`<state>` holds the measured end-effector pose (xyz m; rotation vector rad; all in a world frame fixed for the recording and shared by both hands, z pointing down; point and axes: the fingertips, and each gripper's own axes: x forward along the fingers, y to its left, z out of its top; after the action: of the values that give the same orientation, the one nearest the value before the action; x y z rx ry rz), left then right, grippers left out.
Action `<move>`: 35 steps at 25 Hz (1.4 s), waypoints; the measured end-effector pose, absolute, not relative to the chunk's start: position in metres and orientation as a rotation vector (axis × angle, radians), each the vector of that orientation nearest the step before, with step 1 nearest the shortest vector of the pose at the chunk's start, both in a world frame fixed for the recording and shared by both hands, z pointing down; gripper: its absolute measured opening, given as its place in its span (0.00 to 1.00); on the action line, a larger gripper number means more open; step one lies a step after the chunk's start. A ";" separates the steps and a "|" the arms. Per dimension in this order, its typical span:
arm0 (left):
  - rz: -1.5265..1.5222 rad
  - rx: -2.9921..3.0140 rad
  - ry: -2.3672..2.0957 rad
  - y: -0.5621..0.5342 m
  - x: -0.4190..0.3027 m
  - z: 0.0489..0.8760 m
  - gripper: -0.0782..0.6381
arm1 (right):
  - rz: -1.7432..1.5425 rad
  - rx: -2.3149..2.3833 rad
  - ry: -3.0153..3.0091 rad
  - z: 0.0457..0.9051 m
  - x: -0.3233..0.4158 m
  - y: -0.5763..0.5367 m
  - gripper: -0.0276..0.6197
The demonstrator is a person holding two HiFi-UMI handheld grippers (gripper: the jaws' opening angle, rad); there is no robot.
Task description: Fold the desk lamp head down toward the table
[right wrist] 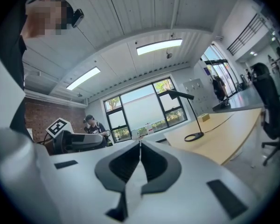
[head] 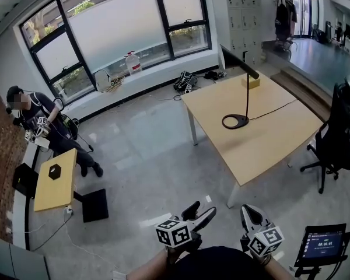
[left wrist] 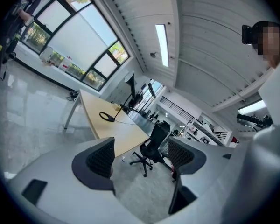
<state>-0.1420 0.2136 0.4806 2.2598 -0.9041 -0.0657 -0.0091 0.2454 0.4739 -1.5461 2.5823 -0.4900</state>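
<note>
The black desk lamp (head: 247, 92) stands on the light wooden table (head: 268, 144), its thin stem upright over a ring base (head: 235, 121) and its long head bar (head: 239, 61) raised and slanting. Both grippers hang far from it, near my body at the bottom of the head view. My left gripper (head: 200, 211) is open with nothing between its pads (left wrist: 100, 157). My right gripper (head: 249, 210) is shut on nothing. In the right gripper view the lamp (right wrist: 194, 118) is small and distant; in the left gripper view its base (left wrist: 107, 116) lies far off.
A black office chair (head: 338, 133) stands at the table's right side. A small yellow box (head: 252, 82) and the lamp's cable (head: 277, 108) lie on the table. A person (head: 41, 121) sits at far left by a small wooden table (head: 55, 179). A screen (head: 324, 245) stands at lower right.
</note>
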 end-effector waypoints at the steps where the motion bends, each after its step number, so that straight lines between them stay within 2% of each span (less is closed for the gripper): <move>1: -0.067 2.259 -0.915 0.216 -0.144 0.480 0.63 | -0.495 -1.549 2.579 0.475 -0.009 0.247 0.05; 2: -0.077 2.259 -0.927 0.218 -0.146 0.479 0.59 | -0.501 -1.552 2.575 0.475 -0.008 0.249 0.05; 4: -0.113 2.260 -0.943 0.223 -0.149 0.476 0.36 | -0.522 -1.551 2.570 0.477 -0.007 0.255 0.05; 5: -0.128 2.260 -0.944 0.226 -0.148 0.475 0.30 | -0.535 -1.546 2.569 0.479 -0.006 0.257 0.05; 6: -0.135 2.259 -0.941 0.229 -0.147 0.475 0.28 | -0.546 -1.540 2.570 0.480 -0.006 0.259 0.05; 21: -0.120 2.205 -1.015 0.237 -0.104 0.487 0.28 | -0.539 -1.533 2.581 0.486 0.044 0.263 0.05; 35: -0.096 2.186 -1.031 0.213 -0.101 0.501 0.28 | -0.599 -1.528 2.585 0.504 0.046 0.235 0.05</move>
<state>-0.1008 0.2131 0.5014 2.1862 -1.0309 -0.0964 0.0463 0.2353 0.5040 -1.5283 2.5847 -0.5994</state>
